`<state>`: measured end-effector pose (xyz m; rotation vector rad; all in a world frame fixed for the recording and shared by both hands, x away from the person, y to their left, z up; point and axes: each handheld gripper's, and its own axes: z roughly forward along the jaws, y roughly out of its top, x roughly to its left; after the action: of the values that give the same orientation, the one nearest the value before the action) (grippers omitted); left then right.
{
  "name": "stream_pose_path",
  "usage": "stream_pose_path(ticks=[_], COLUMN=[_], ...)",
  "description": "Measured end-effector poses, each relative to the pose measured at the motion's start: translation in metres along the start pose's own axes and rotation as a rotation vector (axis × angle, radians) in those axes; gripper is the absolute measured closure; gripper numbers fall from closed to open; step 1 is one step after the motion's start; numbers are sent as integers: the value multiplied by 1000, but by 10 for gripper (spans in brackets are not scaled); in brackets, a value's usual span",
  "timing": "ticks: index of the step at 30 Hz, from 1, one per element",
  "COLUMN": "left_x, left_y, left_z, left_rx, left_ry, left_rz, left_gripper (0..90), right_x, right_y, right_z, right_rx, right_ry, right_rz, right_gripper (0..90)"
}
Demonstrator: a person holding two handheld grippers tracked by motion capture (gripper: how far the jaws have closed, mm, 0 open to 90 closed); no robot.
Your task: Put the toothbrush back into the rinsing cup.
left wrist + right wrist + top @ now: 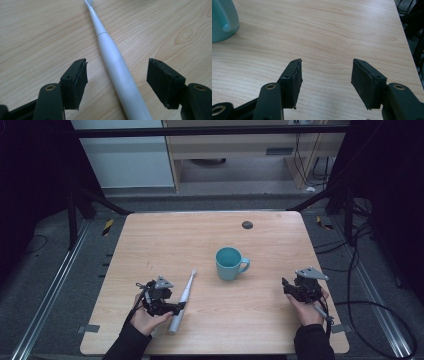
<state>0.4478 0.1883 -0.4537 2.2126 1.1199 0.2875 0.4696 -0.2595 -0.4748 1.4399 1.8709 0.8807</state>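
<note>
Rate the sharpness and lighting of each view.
High view: table evenly lit, surroundings dark, slightly soft. Left gripper view: toothbrush sharp, faint sheen, fingers crisp. Right gripper view: wood grain sharp, mug cropped at the edge, soft shadow beneath.

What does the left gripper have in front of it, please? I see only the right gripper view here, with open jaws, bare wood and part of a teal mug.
Observer: A white electric toothbrush lies flat between the left gripper's open jaws, untouched.
Operator: Which way does its brush end point?
Observer: Away from the person, toward the teal mug.
Operator: Is the mug upright?
Observer: Yes, with its handle toward the right gripper.
</note>
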Motion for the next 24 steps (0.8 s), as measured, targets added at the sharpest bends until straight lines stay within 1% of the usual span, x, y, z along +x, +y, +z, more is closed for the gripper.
stream_pose_path(ticks=[4,10,12,13,16,21,24], left_x=[-1,-3,-3,-4,-3,-1,0], left_y=[0,0,0,-1,-1,0,0], left_z=[2,4,5,6,7,9,10], left_rx=[7,37,56,55,73,87,95], left_ry=[-8,-19,-17,-14,-6,-5,-9], left_rz=[-13,-22,-20,-23,-25,-39,-39], left_gripper=[337,388,398,405,418,432,440], right_x=[0,1,0,1,1,0,0], right_y=[0,0,0,0,0,0,0], right_z=[1,2,2,2,2,3,3], right_rx=[4,12,15,17,16,22,22], right_ry=[-4,1,0,1,4,1,2], right_rz=[-9,-5,-7,-5,-7,-9,-7], right_gripper=[418,420,421,422,424,426,429])
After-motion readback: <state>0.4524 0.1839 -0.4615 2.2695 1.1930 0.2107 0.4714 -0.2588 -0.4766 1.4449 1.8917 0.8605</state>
